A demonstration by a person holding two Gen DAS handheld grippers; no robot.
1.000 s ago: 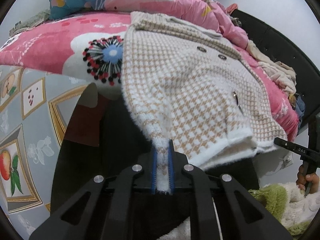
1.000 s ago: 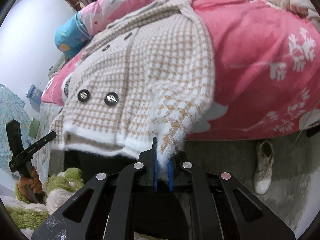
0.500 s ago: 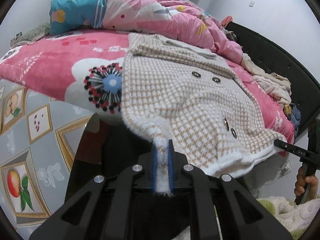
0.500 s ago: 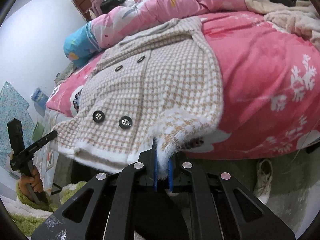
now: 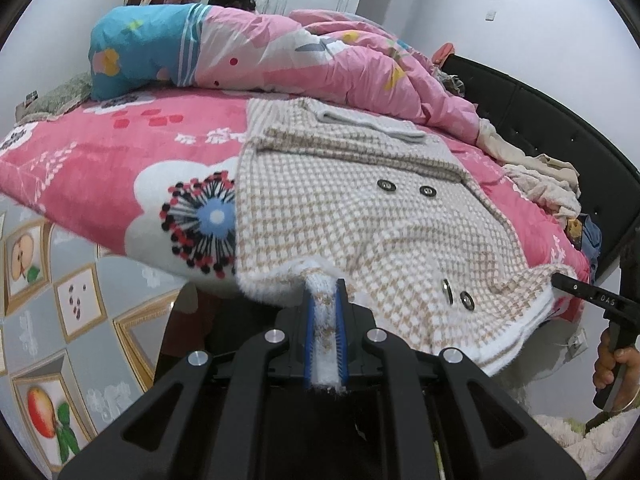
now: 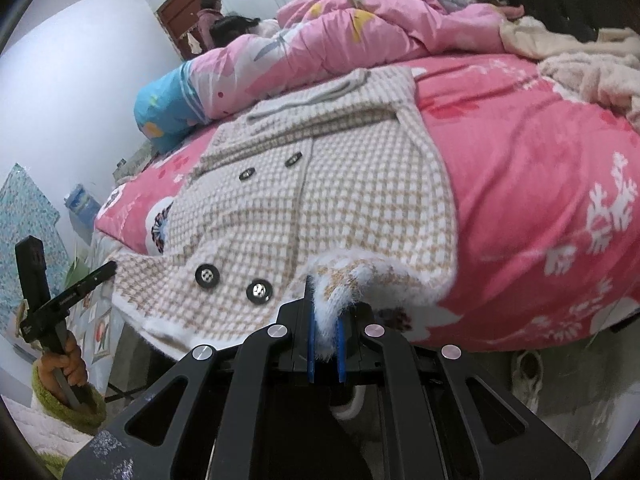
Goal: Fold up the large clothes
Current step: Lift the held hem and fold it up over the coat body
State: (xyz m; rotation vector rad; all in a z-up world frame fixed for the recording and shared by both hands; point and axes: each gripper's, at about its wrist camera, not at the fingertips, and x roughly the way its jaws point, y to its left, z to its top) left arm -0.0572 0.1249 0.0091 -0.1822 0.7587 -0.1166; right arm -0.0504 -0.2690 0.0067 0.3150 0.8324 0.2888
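A beige and white houndstooth knit jacket point(image 5: 352, 208) with dark buttons lies front-up on the pink bed, collar at the far end. It also shows in the right wrist view point(image 6: 328, 192). My left gripper point(image 5: 325, 304) is shut on the fuzzy white hem at one bottom corner. My right gripper point(image 6: 325, 312) is shut on the hem at the other bottom corner. Both hold the hem raised at the bed's near edge. The right gripper also shows at the right in the left wrist view point(image 5: 576, 292), and the left gripper at the left in the right wrist view point(image 6: 80, 284).
A pink flowered blanket point(image 5: 100, 168) covers the bed. A rumpled pink quilt point(image 5: 320, 64) and a blue pillow point(image 5: 136, 56) lie at the far side. Loose cream clothes point(image 6: 580, 64) lie by the black headboard point(image 5: 560, 128). A white shoe point(image 6: 528, 376) is on the floor.
Both grippers have lifted the hem up and toward the bed, so the hanging lower part of the jacket now lies nearly level with the mattress.
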